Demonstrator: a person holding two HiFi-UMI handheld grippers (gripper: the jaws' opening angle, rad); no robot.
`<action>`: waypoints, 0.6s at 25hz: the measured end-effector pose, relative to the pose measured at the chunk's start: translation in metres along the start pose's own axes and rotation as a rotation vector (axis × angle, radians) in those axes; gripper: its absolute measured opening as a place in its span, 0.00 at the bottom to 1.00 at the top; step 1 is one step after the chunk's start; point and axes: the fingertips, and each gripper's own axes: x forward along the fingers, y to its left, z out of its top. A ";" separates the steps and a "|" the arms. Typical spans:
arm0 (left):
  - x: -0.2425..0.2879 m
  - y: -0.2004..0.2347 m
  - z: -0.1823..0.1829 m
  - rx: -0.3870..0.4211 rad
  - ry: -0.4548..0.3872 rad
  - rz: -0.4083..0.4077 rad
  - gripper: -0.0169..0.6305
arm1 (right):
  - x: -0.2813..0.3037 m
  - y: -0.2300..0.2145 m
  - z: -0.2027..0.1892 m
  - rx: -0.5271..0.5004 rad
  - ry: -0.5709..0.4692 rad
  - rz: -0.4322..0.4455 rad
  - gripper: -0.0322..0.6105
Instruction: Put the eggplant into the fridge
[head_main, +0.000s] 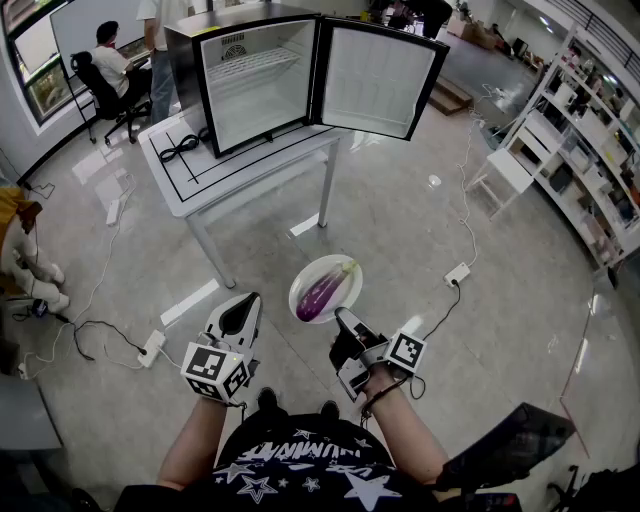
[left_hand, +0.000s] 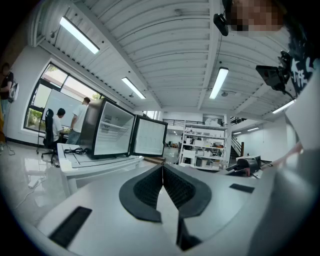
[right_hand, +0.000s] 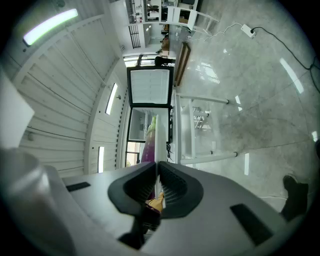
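Left tongs (left_hand: 163, 186): shut together, holding nothing.
Right tongs (head_main: 342, 318): clamped on the plate (head_main: 301, 276) rim.
Eggplant (head_main: 325, 289): lying on the plate.
Fridge (head_main: 250, 95): door open, on the desk (head_main: 230, 172).

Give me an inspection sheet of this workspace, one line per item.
Surface: white table carries the fridge.
Job's things: eggplant lies on a white plate held above the floor; fridge door open, only a wire shelf inside.
Clutter: coiled black cable on the table beside the fridge.
Grippers: right gripper shut on the plate's rim; left gripper shut, empty.
Cables: leads and power strips across the floor.
Surroundings: shelving at right; people beyond the fridge.
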 end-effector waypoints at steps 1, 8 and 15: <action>0.001 0.000 -0.001 0.002 0.003 -0.002 0.04 | 0.000 -0.002 0.002 -0.002 -0.016 -0.009 0.09; 0.001 0.002 -0.005 0.008 0.008 -0.007 0.04 | -0.003 -0.004 0.006 -0.011 -0.056 -0.017 0.09; 0.003 0.000 -0.005 0.008 0.005 -0.008 0.04 | 0.000 0.004 0.003 -0.032 -0.041 0.004 0.09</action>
